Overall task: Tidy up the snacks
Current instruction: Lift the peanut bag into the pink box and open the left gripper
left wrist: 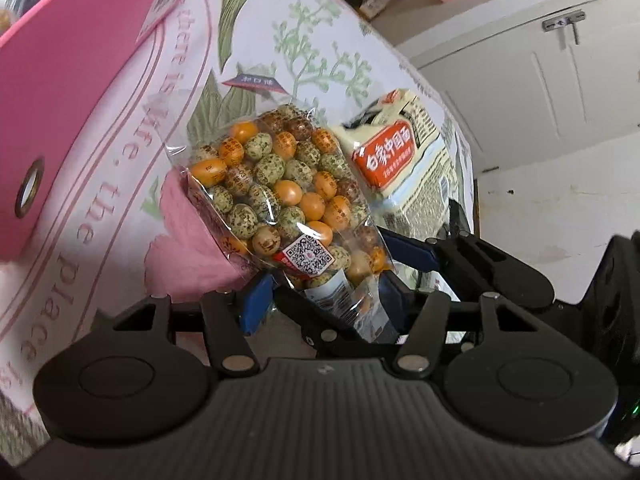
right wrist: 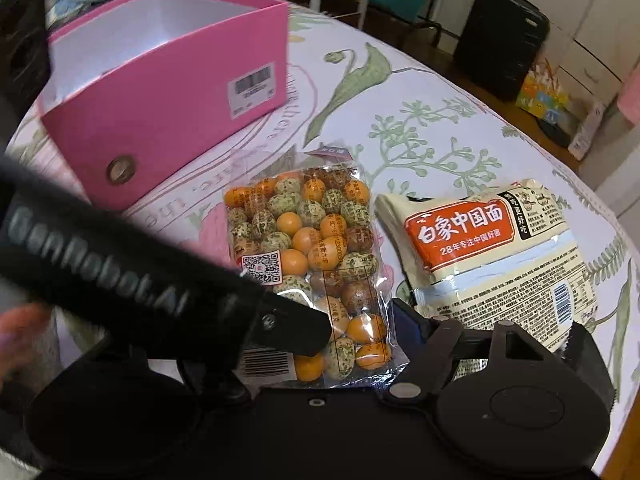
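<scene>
A clear bag of orange and speckled coated nuts [left wrist: 276, 192] lies on the floral tablecloth. My left gripper [left wrist: 320, 296] is shut on the bag's near end, blue pads on either side. The bag also shows in the right wrist view [right wrist: 316, 256], with the left gripper's black body [right wrist: 160, 280] reaching across onto it. A cream and orange instant noodle packet [left wrist: 404, 152] lies to the right of the bag [right wrist: 480, 248]. An open, empty pink box [right wrist: 168, 80] stands to the far left [left wrist: 80, 100]. My right gripper [right wrist: 400, 340] hovers over the near ends of both packets, partly hidden.
A small dark red sachet [right wrist: 332, 150] lies beyond the nut bag. The round table's edge [right wrist: 624, 280] curves at the right. A black suitcase [right wrist: 500, 36] and white cabinets [left wrist: 540, 40] stand beyond the table.
</scene>
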`<state>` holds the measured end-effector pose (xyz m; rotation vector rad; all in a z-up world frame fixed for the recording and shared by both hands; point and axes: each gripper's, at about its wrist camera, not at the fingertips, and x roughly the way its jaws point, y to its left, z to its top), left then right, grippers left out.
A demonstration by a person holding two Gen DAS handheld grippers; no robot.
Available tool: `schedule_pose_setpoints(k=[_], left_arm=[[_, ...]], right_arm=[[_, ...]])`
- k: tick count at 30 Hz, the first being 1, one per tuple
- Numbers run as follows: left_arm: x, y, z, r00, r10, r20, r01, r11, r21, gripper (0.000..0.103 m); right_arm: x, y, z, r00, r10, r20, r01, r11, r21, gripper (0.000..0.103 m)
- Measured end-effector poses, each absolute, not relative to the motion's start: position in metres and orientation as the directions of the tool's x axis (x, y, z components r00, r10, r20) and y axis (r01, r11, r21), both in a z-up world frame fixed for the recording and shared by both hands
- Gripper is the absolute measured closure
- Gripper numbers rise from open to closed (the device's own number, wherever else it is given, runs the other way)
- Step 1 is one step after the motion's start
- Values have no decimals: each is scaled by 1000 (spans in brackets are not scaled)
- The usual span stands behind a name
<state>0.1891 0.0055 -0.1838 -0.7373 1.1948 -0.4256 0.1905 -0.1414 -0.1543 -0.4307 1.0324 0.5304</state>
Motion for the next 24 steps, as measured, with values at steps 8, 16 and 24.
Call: schedule_pose_setpoints(k=[8,16,24], left_arm=[[181,7,-189,264,-625,-734,-119,735,-668,46],[180,3,-186,301,-583,-755,-98,768,-633,45],[170,12,-165,216,-639,-738,-59,746,-663,46]], right_arm=[[182,-134,-159,289,218,-932,-660,751,-29,20],[174,-117,-164,394,178,-902,-620,775,-117,26],[154,-104,-139,391,103,-914,-582,798,-159,29]])
